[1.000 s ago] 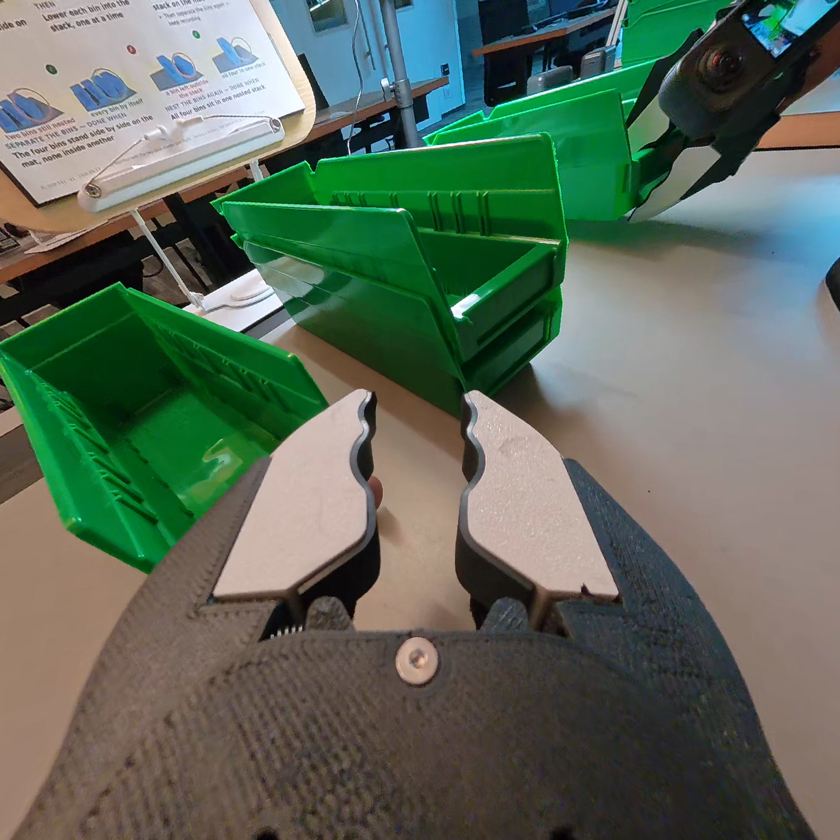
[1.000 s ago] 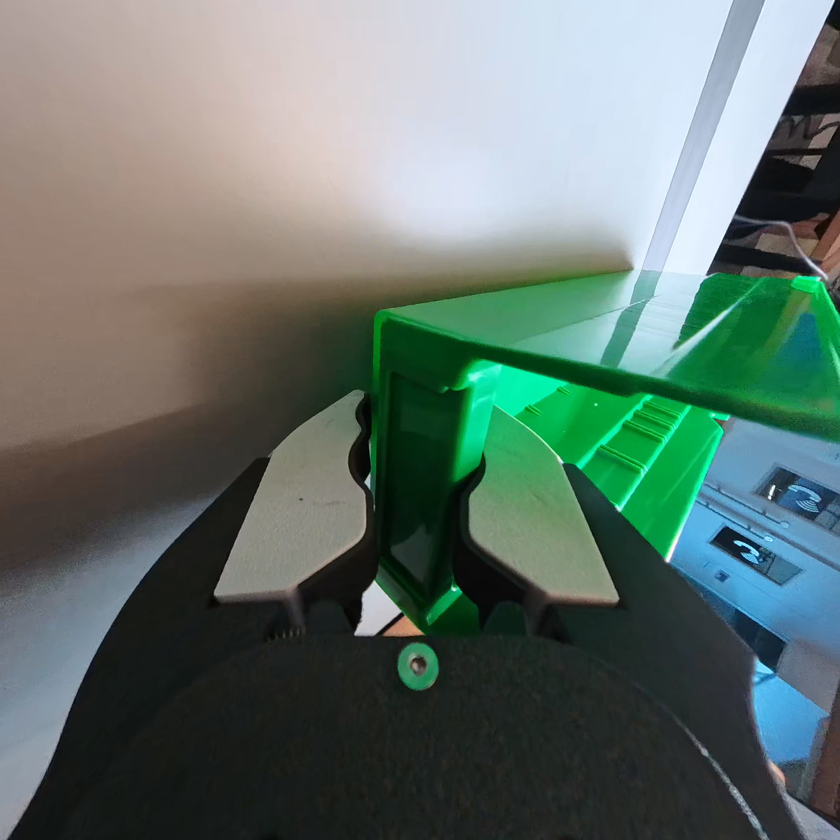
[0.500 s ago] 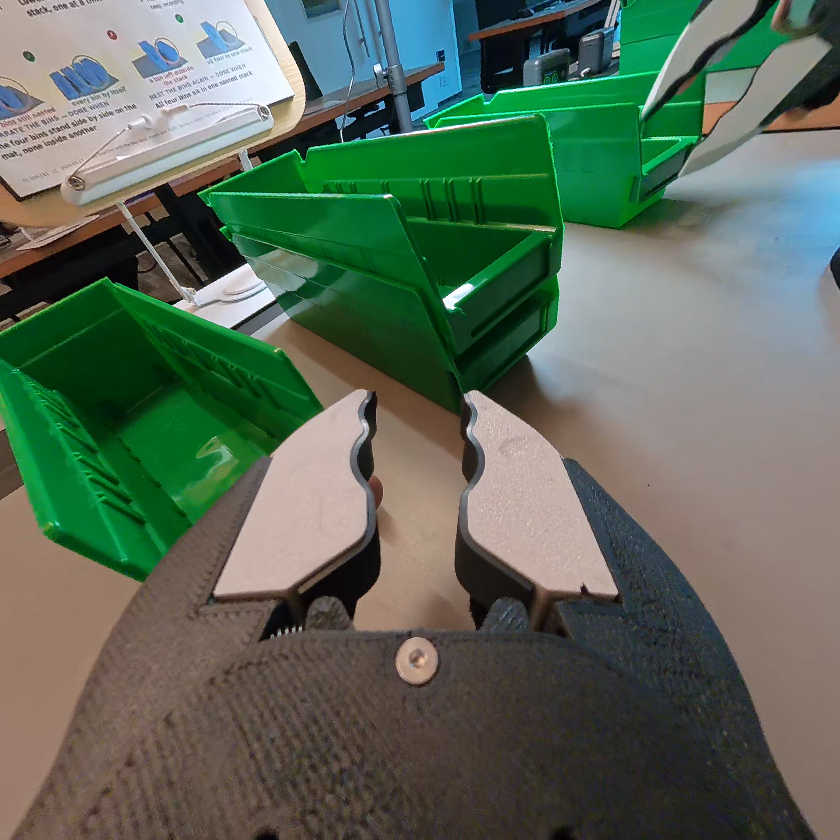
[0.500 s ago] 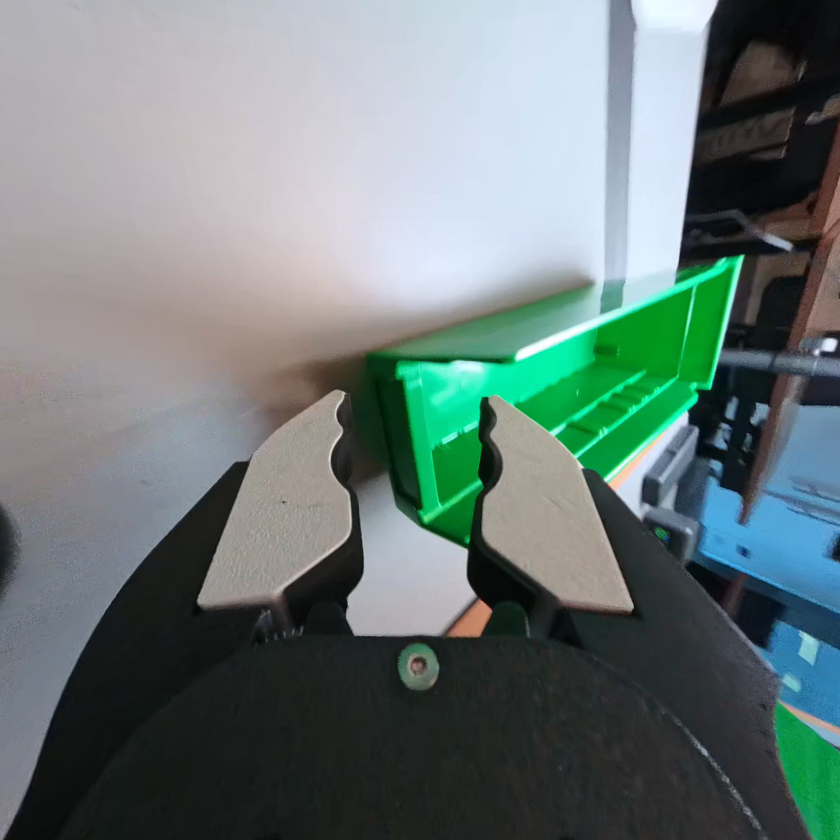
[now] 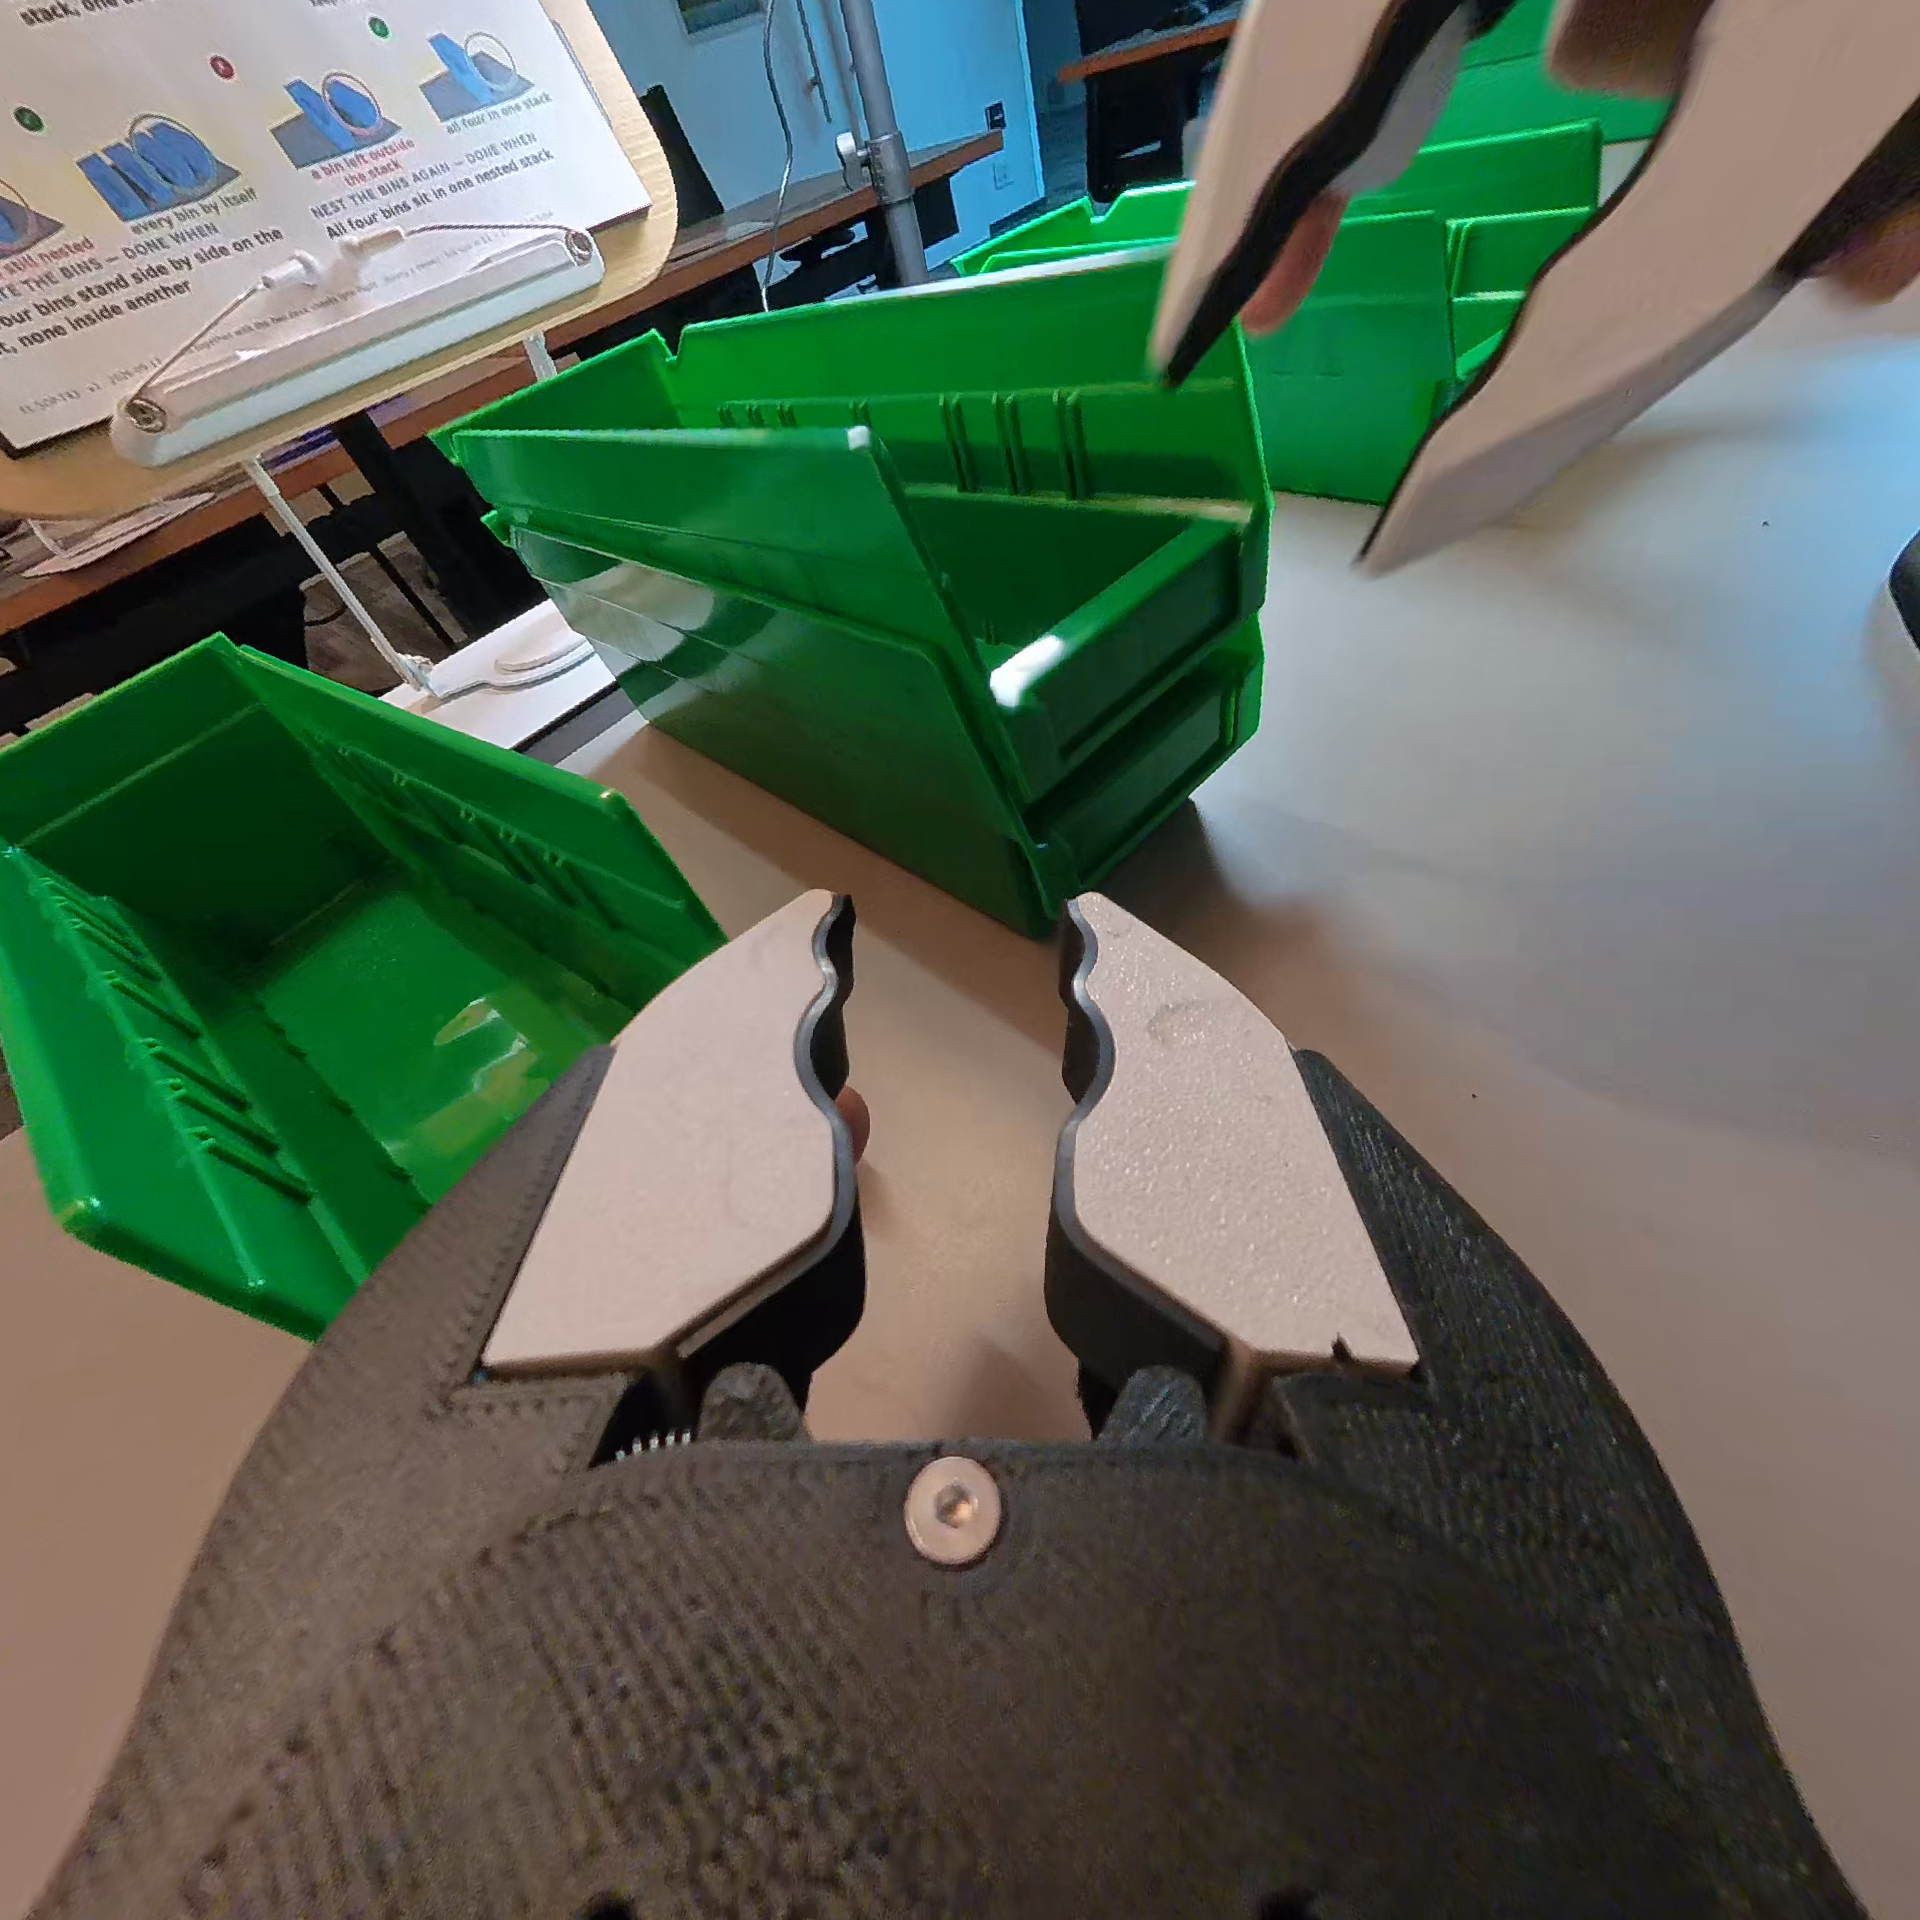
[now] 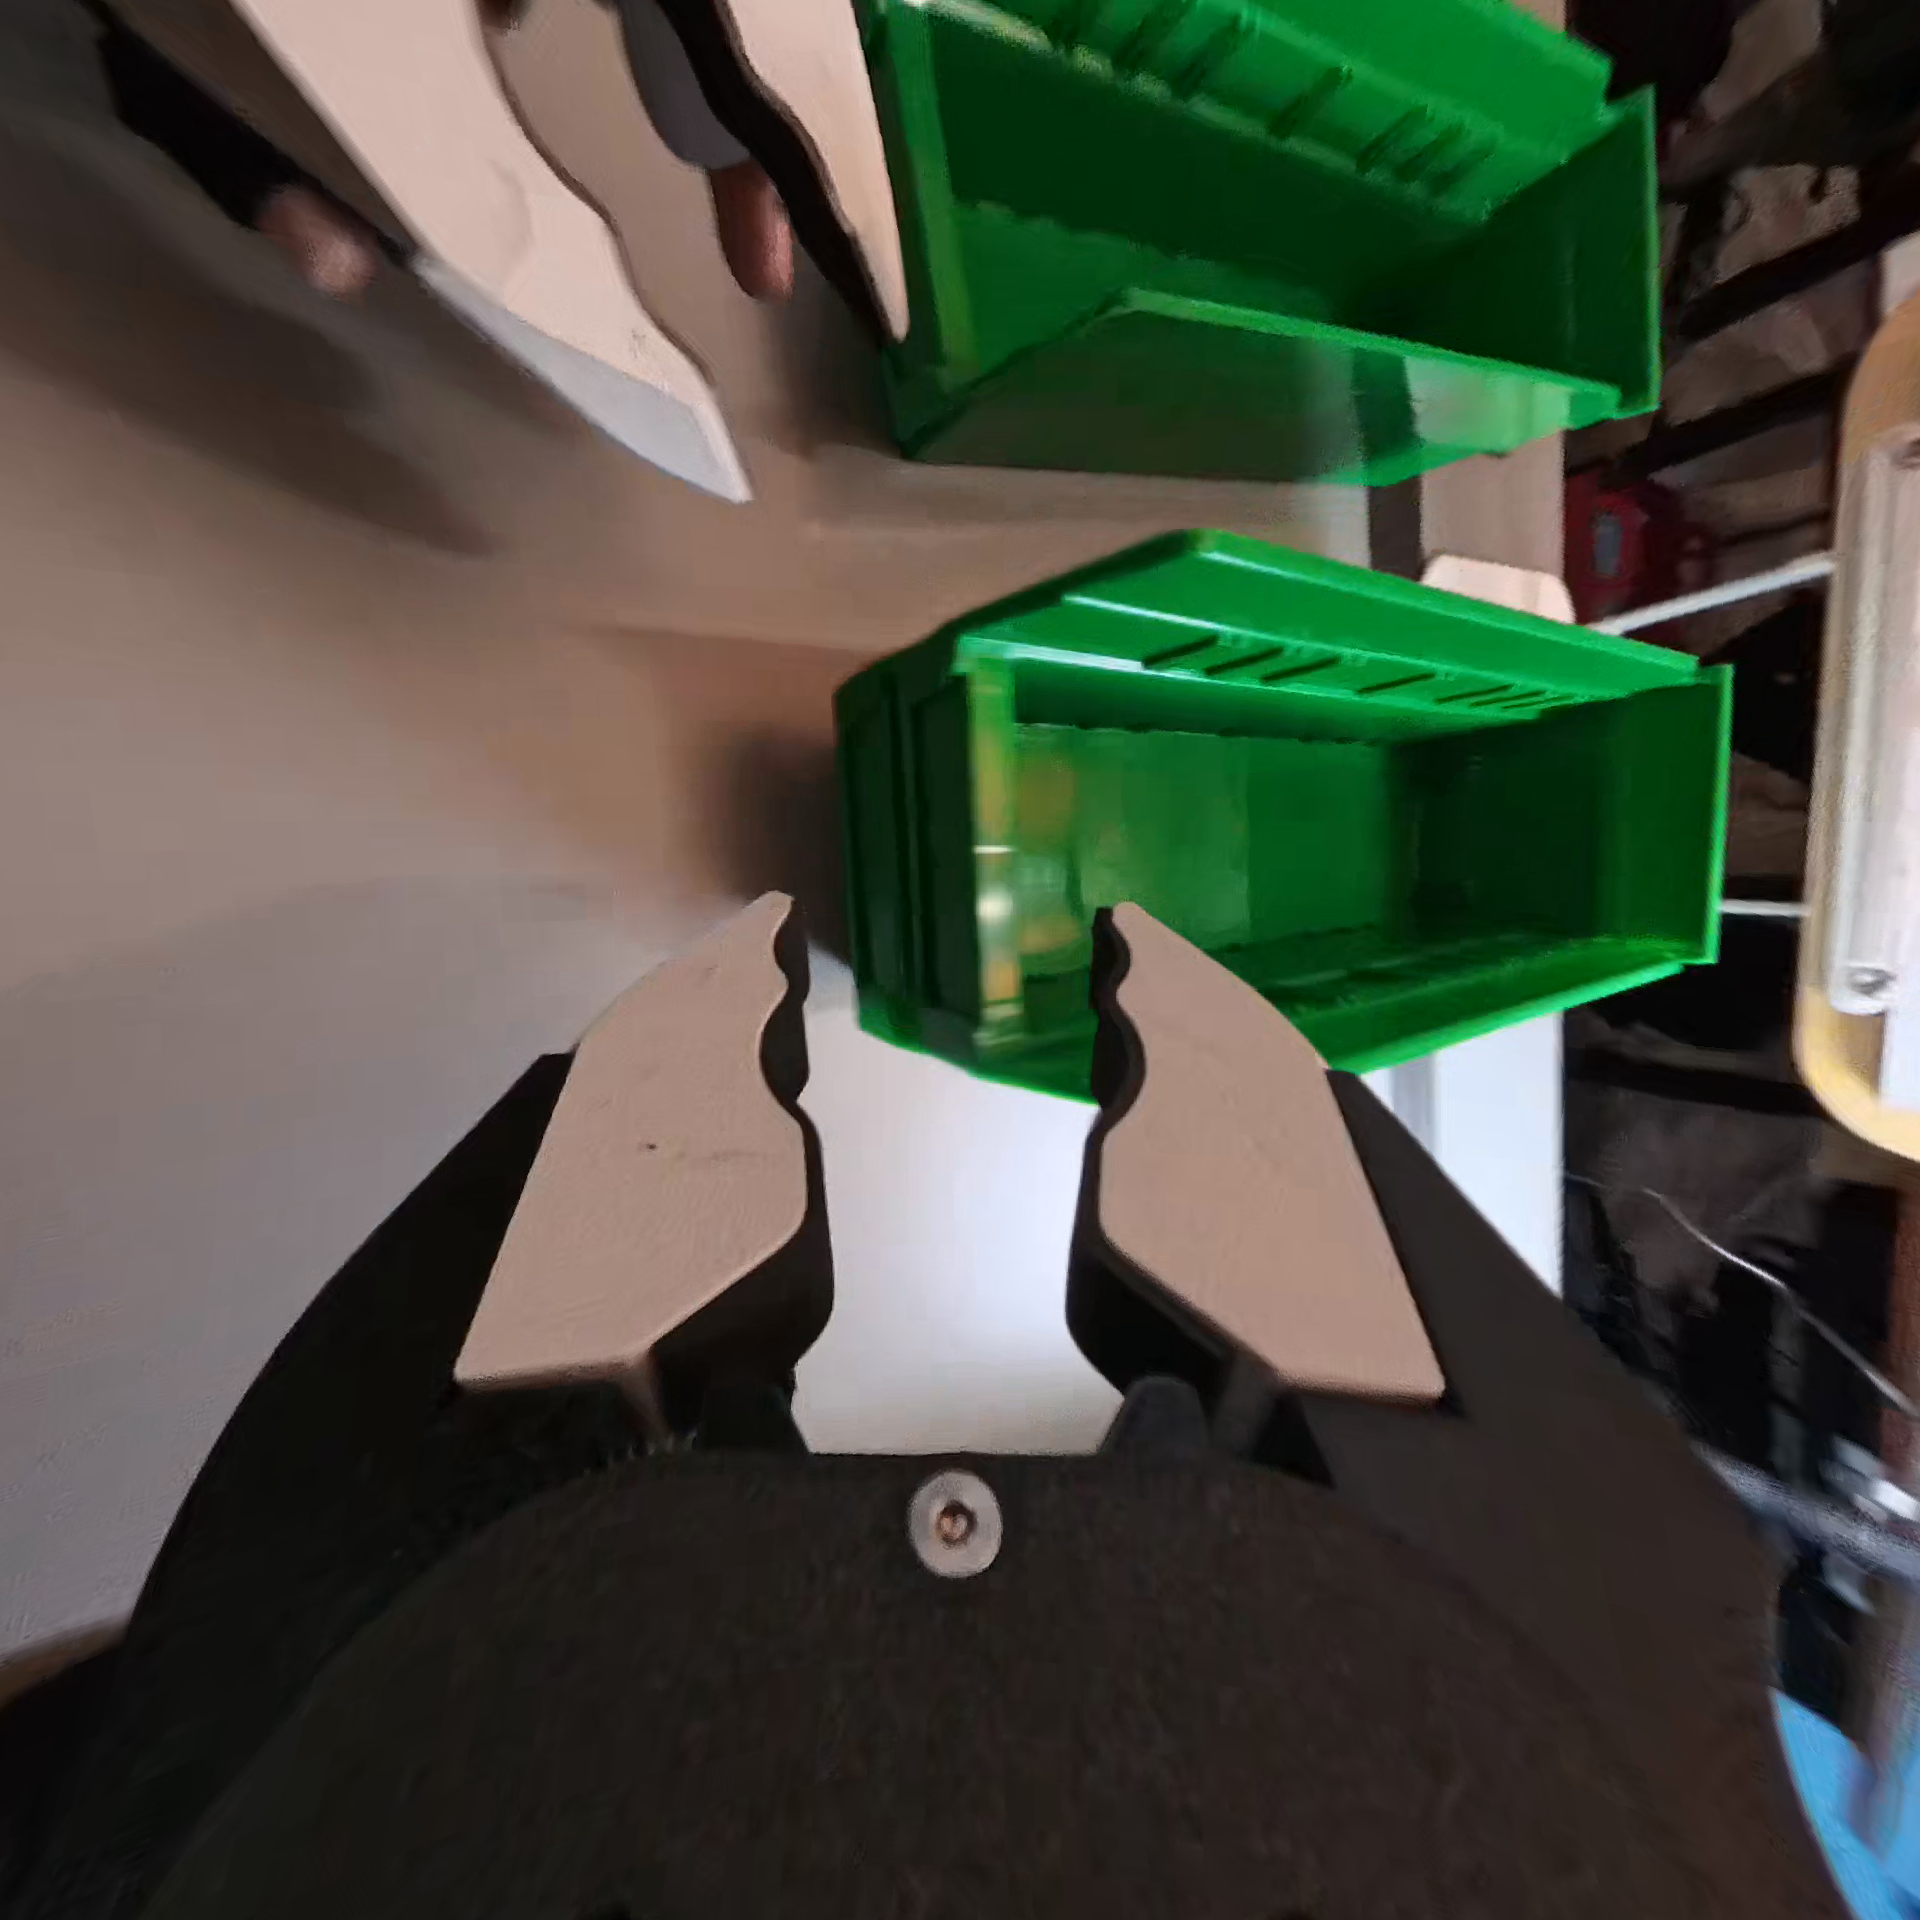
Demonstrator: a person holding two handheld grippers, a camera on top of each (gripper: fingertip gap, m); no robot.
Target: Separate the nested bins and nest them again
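While both jaws gape, nested bins (image 5: 883,644) sit between single bins (image 5: 270,966).

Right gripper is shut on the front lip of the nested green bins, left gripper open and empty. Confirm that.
Not quite. In the right wrist view the right gripper is open, holding nothing, just short of the nested green bins. The left gripper is open and empty, as stated.

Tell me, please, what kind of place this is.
Probably a lab or workshop room set up for recording handling tasks. An instruction sheet stands clipped on a stand, green bins sit on a plain table, and more desks stand behind.
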